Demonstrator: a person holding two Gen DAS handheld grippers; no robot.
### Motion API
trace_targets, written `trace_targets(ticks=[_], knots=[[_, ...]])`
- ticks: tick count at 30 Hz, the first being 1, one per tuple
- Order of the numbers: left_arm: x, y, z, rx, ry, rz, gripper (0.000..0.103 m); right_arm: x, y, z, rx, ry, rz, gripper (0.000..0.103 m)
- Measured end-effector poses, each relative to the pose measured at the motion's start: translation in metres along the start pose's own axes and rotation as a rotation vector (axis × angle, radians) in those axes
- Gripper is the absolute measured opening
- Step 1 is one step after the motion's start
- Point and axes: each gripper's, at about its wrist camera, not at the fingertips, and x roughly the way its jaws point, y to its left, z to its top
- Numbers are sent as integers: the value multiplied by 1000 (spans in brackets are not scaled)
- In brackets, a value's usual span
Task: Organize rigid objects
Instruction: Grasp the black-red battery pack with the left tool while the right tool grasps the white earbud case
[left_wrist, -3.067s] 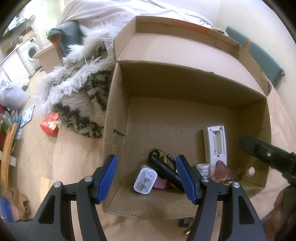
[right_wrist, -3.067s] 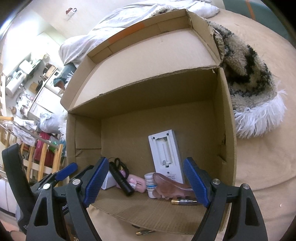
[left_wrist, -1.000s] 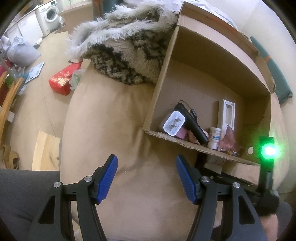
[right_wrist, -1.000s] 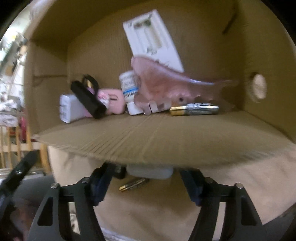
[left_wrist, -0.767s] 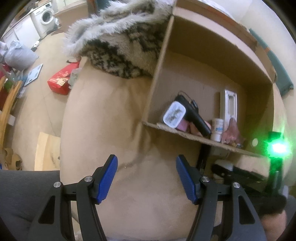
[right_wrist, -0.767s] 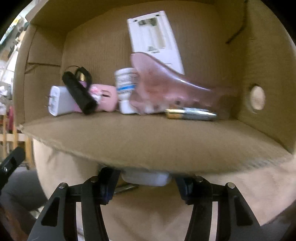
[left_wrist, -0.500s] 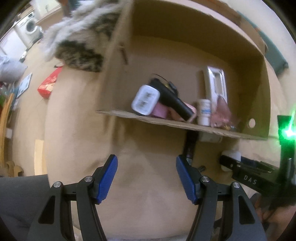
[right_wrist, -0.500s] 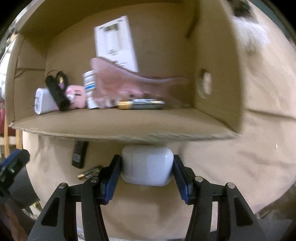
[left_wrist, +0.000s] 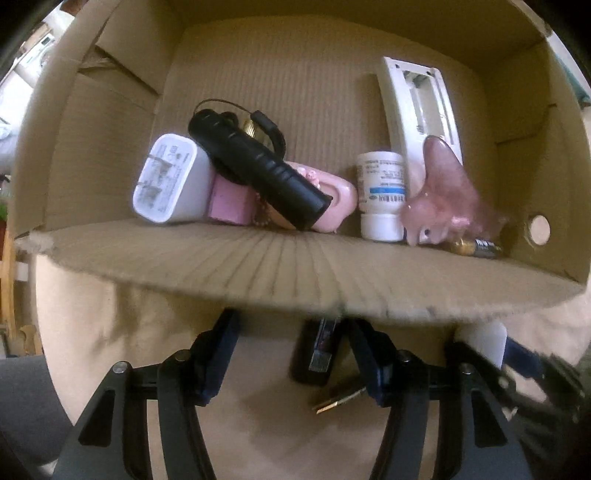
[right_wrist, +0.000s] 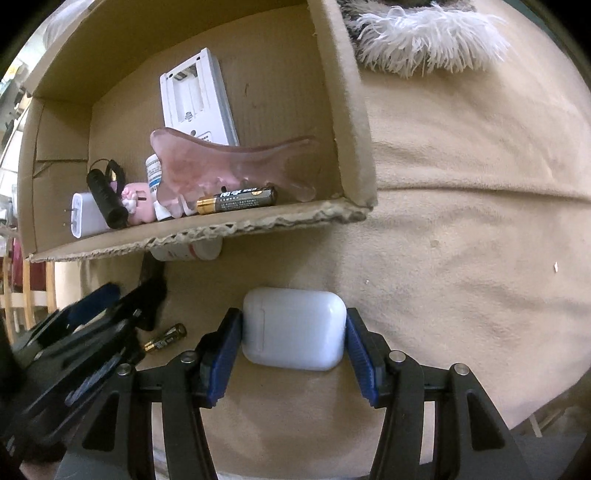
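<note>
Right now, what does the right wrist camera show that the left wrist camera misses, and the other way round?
Only the right wrist view: the white earbud case clamped between the right gripper pads, and a fringed rug.
Only the left wrist view: the left gripper open around a small black device.
Both: the cardboard box with the black flashlight, and a loose battery outside.

Charger (left_wrist: 173, 184), torch (left_wrist: 258, 166), bottle (left_wrist: 382, 195) and remote (left_wrist: 417, 110) lie inside box (left_wrist: 295, 266). Earbud case (right_wrist: 293, 328) and battery (right_wrist: 166, 336) lie on blanket (right_wrist: 461, 258) before it.

Both wrist views look steeply down, close in — sharing the cardboard box (left_wrist: 295, 266) front.
</note>
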Motion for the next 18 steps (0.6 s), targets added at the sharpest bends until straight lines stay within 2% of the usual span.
trace_targets(ticks=[4,7,8,12,18], knots=[[3,-4,8,17,-9,4,49,1,17,-3,-15,-1,-27,59],[5,-9,15,36,-20,1,29,2,22,-2,-33,3,-46,60],[4,-10,16,45,-25,4,17,0,31,-3,-41,4,-53,60],[0,-8,15,31,-27,-21,17,3,38,-7,-69,4,-80,61],[-9,15,8,-17,-29,-5,17,6,53,-11,-122,-3,-114,61]])
